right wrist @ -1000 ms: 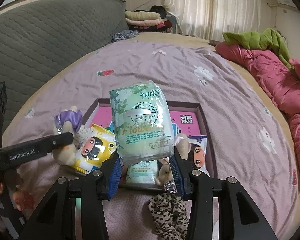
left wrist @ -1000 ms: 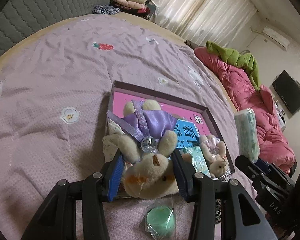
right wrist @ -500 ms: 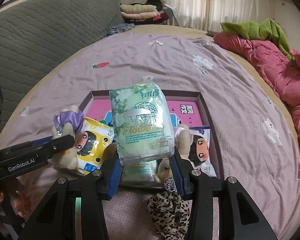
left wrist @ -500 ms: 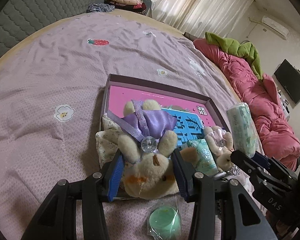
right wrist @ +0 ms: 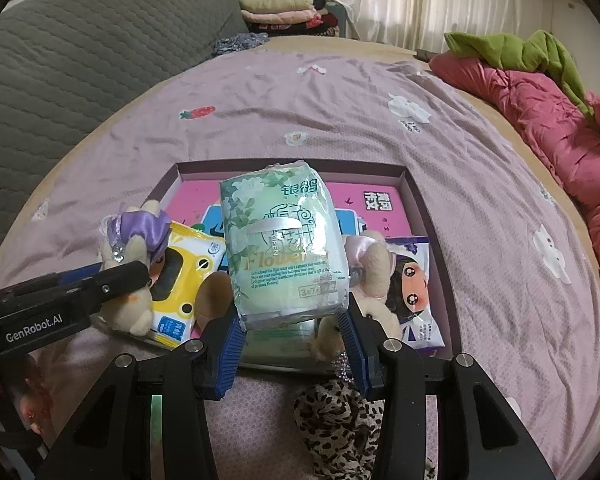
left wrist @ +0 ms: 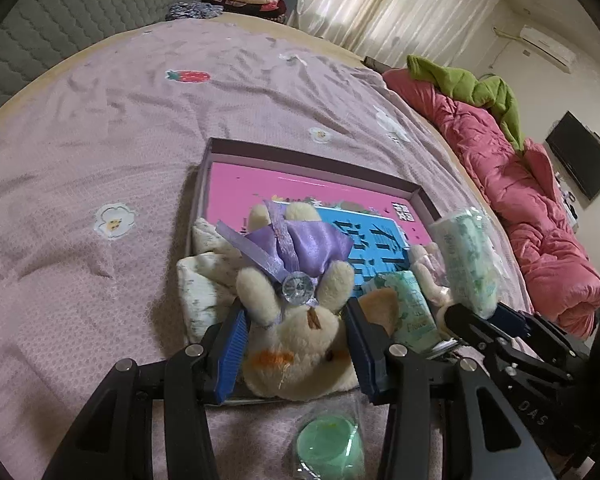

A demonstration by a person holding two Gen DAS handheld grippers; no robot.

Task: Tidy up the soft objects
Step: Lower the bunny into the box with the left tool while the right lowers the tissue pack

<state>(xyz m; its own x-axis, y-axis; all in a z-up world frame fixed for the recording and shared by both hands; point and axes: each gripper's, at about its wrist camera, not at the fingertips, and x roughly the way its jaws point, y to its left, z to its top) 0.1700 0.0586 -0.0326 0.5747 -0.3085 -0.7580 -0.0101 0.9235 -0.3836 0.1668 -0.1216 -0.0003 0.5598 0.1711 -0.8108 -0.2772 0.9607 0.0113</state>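
My left gripper [left wrist: 294, 334] is shut on a cream plush rabbit [left wrist: 300, 344] in a purple satin dress, held over the near left part of a shallow box [left wrist: 300, 160] with a pink floor. My right gripper [right wrist: 292, 326] is shut on a green tissue pack [right wrist: 284, 248], held above the box [right wrist: 416, 196]. In the box lie a yellow wipes pack [right wrist: 188, 264], another green tissue pack [left wrist: 410, 308], a second small plush rabbit [right wrist: 374, 272] and a cartoon-face packet [right wrist: 414, 292]. The rabbit [right wrist: 138, 240] and left gripper also show in the right wrist view.
The box lies on a bed with a mauve sheet [left wrist: 100, 128]. A wrapped green round item [left wrist: 328, 444] and a leopard-print fabric piece [right wrist: 340, 424] lie in front of the box. A pink quilt [left wrist: 520, 184] lies to the right, and folded clothes [right wrist: 280, 12] sit far back.
Both grippers, still holding the rabbit and the tissue pack, have moved forward over the box. The tissue pack now sits closer to the box's near right part.
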